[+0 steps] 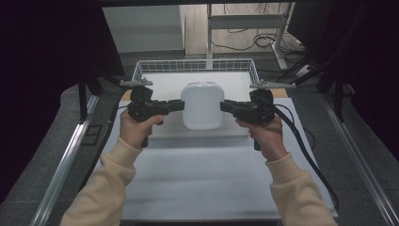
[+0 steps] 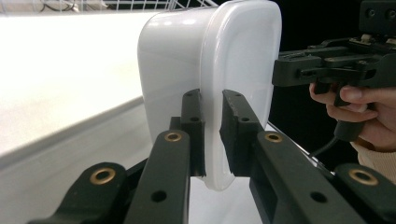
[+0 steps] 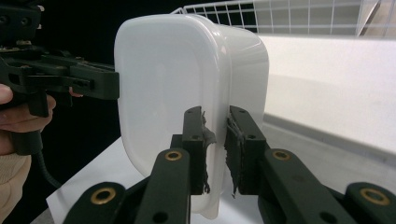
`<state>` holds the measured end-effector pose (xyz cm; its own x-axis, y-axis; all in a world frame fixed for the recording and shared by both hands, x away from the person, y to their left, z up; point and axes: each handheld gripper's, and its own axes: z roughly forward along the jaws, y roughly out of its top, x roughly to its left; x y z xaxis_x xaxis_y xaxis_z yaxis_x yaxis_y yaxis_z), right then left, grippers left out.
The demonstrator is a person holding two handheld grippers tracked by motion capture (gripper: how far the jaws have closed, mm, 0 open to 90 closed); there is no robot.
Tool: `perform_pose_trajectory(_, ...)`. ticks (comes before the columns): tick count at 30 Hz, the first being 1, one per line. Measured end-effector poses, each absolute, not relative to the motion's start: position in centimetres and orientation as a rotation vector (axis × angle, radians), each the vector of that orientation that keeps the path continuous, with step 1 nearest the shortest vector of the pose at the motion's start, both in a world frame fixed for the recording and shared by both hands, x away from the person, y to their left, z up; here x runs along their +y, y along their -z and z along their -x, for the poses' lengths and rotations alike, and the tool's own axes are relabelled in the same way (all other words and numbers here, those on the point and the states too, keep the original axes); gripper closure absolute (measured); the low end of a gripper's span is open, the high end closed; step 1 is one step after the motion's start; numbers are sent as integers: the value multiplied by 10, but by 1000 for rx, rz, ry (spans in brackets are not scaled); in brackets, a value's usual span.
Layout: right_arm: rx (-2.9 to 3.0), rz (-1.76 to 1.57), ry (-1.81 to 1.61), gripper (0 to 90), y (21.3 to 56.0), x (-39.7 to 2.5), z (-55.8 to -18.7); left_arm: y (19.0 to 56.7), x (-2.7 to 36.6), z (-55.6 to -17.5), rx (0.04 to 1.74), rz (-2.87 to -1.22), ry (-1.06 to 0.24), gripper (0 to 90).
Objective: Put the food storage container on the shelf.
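Both grips made: my left gripper (image 1: 178, 105) and right gripper (image 1: 226, 106) each have fingers (image 2: 194, 126) pinched narrow on the rim of the white lidded plastic container (image 1: 202, 105), held mid-desk (image 1: 197, 179), near the wire basket (image 1: 141, 70). Still left, I judge: carrying and placing it

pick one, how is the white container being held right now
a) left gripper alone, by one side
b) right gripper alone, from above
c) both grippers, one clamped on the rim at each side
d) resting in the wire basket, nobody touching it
c: the left gripper and the right gripper each have their jaws closed on the rim of the white container, one at either side, in front of the wire basket.
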<state>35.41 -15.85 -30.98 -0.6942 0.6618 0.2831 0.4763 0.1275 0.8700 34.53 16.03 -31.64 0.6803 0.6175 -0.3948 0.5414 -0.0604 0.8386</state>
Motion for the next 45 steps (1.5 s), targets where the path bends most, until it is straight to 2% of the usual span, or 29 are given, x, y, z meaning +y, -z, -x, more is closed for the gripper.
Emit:
perform_pose_trajectory(21, 2230, -1145, -1668, 790, 271, -151, -398, 278, 173, -390, 937, -1718, -58, 803)
perform_pose_trajectory(38, 2304, -1313, -1602, 788, 282, -145, -448, 291, 175, -440, 1061, -1738, 52, 800)
perform_pose_trajectory(45, 2333, -1393, -1612, 784, 282, -146, -460, 296, 178, -456, 1097, -1682, 135, 797)
